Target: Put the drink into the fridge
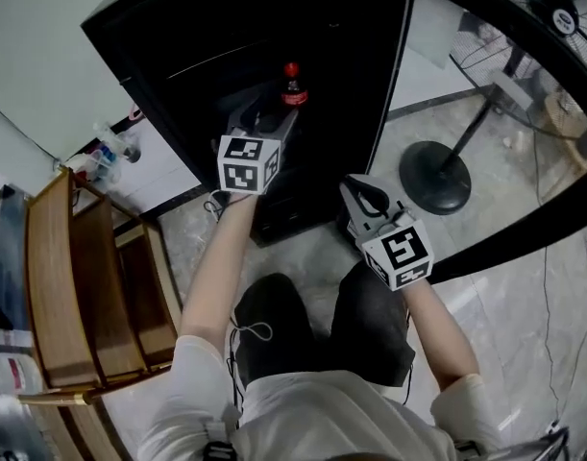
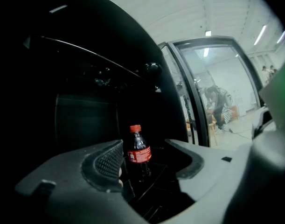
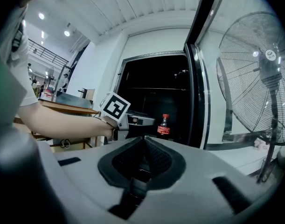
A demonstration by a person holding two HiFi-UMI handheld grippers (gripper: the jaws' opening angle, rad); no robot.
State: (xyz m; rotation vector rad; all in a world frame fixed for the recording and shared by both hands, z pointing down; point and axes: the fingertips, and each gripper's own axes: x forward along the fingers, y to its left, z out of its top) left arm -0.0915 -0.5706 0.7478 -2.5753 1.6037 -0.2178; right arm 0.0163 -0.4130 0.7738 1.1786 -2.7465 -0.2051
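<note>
Head view: drink bottle point(image 1: 292, 84) stood upright inside the open fridge point(image 1: 226, 36). Left gripper point(image 1: 266, 123) was just in front of it, right gripper point(image 1: 362, 196) back outside.

Left gripper view: jaws apart, bottle beyond them on the wire shelf point(image 2: 154, 183), no pad touching it.

Right gripper view: jaws together, empty; bottle visible in the fridge.

Placement looked done. Remaining: pull the left gripper clear, probably shut the glass door point(image 2: 212, 87).

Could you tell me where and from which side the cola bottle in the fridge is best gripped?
Grip the cola bottle at its labelled body, below the cap, coming level through the open front of the fridge. It stands upright, so the open left tongs should probably close on its round sides.
</note>
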